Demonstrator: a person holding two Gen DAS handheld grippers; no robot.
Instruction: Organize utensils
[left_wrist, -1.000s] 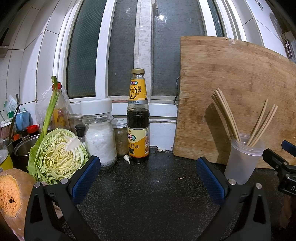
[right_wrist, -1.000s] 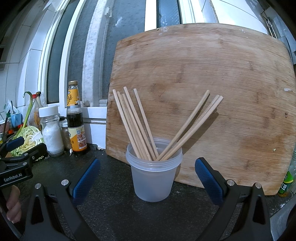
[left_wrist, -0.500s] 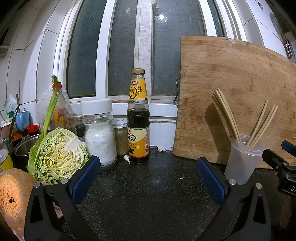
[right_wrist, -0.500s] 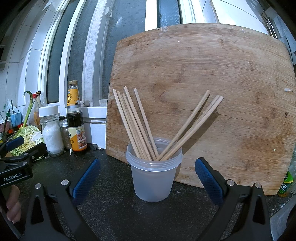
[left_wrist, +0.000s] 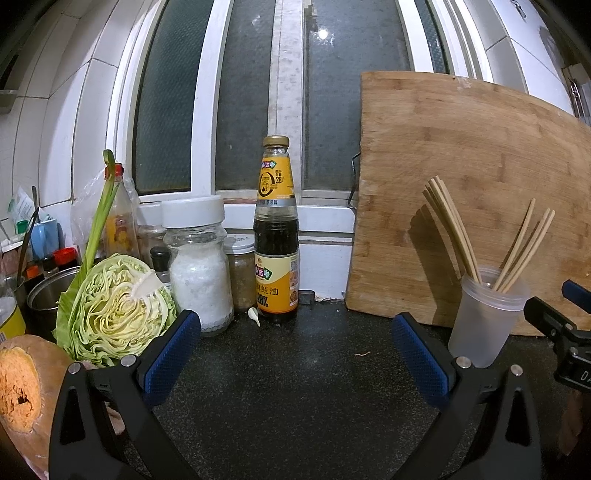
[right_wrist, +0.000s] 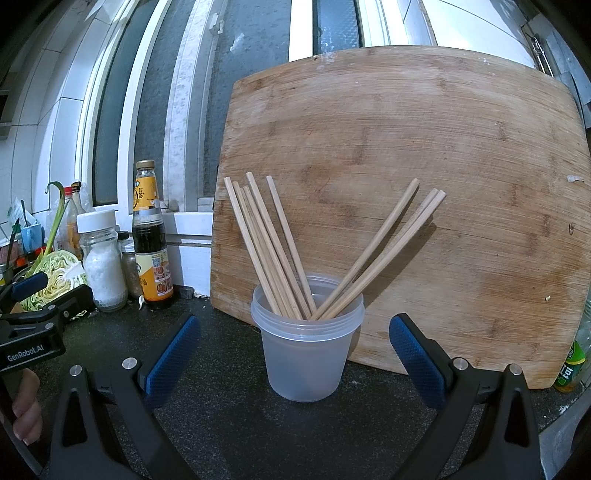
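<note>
Nothing moved, left gripper (right_wrist: 33, 314) marked GenRobot.AI, chopsticks (right_wrist: 325, 251) in cup (right_wrist: 306, 350)

Black right gripper (right_wrist: 294, 356): blue textured pads (right_wrist: 171, 360), silver screws.

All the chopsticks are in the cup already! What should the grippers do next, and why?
Probably just draw the right gripper back a little. All the chopsticks in view stand in the plastic cup, none shows on the counter, and both it and the left gripper are open and hold nothing, so little seems left to do.
</note>
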